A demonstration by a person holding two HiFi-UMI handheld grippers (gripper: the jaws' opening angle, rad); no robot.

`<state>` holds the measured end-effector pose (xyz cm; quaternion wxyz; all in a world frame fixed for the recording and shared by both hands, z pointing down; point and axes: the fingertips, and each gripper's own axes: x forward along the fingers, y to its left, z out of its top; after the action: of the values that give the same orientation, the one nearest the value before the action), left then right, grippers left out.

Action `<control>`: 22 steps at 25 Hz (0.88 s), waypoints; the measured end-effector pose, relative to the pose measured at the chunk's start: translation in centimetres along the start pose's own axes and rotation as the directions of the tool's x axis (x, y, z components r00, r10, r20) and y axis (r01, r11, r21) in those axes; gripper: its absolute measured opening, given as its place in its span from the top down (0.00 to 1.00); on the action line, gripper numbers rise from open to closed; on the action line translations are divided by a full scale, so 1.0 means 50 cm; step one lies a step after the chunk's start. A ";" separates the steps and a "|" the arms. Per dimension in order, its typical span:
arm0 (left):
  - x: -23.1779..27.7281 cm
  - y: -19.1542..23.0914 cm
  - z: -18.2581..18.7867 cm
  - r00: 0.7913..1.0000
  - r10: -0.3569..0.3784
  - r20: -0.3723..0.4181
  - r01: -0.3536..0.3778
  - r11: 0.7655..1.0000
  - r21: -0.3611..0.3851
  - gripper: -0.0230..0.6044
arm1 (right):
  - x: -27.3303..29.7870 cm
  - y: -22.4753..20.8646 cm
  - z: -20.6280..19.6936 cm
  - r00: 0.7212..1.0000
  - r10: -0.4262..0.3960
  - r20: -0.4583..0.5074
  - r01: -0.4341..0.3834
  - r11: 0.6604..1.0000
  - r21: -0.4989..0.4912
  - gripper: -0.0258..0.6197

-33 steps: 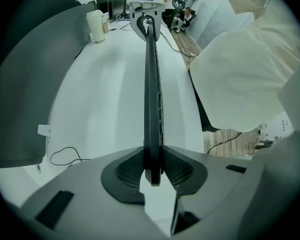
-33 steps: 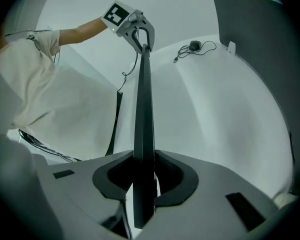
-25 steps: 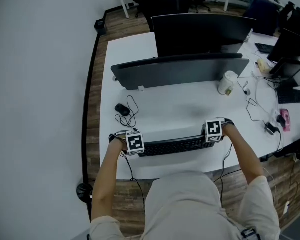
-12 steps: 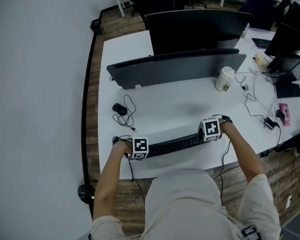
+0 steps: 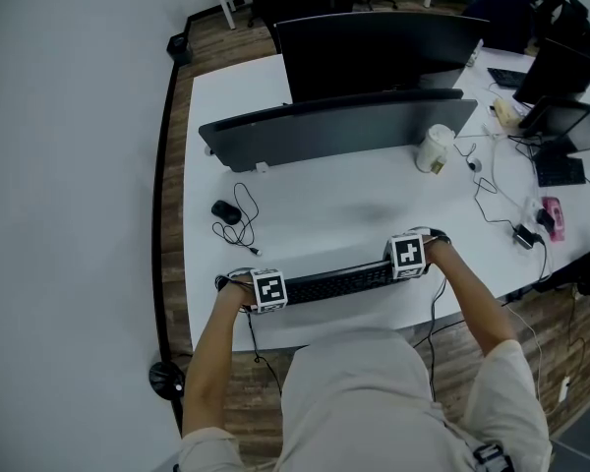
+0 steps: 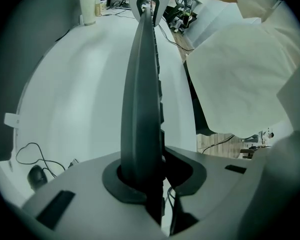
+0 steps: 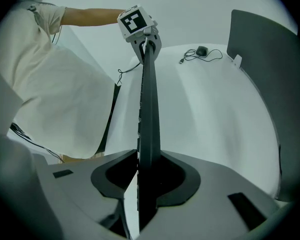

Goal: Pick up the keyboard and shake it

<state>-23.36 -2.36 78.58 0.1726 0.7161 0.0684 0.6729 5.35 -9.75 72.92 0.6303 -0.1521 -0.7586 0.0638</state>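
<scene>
From the head view, your keyboard (image 5: 336, 283) sits well on your side of the divider panel (image 5: 339, 126). Its long axis runs roughly parallel to the panel, from left gripper (image 5: 267, 290) to right gripper (image 5: 407, 256).

In the left gripper view, the jaws have just been closing and clench one end, with the keyboard edge-on and pointing straight away.

In the right gripper view, the jaws have just been opening and sit slack around the other end.
</scene>
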 end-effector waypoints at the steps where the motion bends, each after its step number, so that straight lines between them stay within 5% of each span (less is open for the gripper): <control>1: 0.000 -0.001 0.000 1.000 0.001 -0.001 -0.001 1.000 0.003 0.81 | 0.008 0.004 -0.005 1.000 0.014 -0.018 -0.014 1.000 0.005 0.73; 4: -0.003 -0.003 0.008 1.000 0.011 0.023 -0.011 1.000 0.013 0.81 | 0.048 0.018 -0.029 0.994 0.051 -0.100 -0.052 0.999 -0.006 0.66; 11: -0.012 -0.023 0.016 0.999 0.027 0.023 -0.027 0.999 0.032 0.79 | 0.059 0.013 -0.032 0.991 -0.015 -0.137 0.007 0.998 -0.057 0.77; 14: -0.022 0.014 0.019 0.987 0.158 0.027 -0.159 0.987 0.027 0.81 | 0.041 -0.007 -0.007 0.987 -0.131 -0.094 0.120 0.986 -0.118 0.79; 16: -0.051 0.059 0.019 0.960 0.277 0.036 -0.278 0.961 0.013 0.82 | 0.007 -0.049 -0.004 0.960 -0.263 -0.095 0.248 0.958 -0.145 0.79; 18: -0.109 0.113 0.018 0.911 0.409 0.044 -0.410 0.912 -0.005 0.82 | -0.045 -0.099 0.003 0.910 -0.404 -0.092 0.385 0.907 -0.173 0.79; 19: -0.149 0.145 0.016 0.870 0.492 0.042 -0.491 0.871 -0.013 0.83 | -0.077 -0.127 0.008 0.872 -0.482 -0.086 0.462 0.868 -0.184 0.79; 20: -0.197 0.178 0.016 0.812 0.582 0.035 -0.582 0.813 -0.020 0.83 | -0.114 -0.156 0.013 0.820 -0.566 -0.080 0.544 0.816 -0.196 0.79; 22: -0.310 0.230 0.018 0.655 0.756 0.018 -0.755 0.655 -0.030 0.83 | -0.204 -0.205 0.023 0.676 -0.734 -0.065 0.706 0.671 -0.225 0.79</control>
<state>-25.34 -18.33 67.87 -0.1145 0.6875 -0.2443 0.6742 4.32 -22.52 66.09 0.6425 0.0992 -0.7098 -0.2712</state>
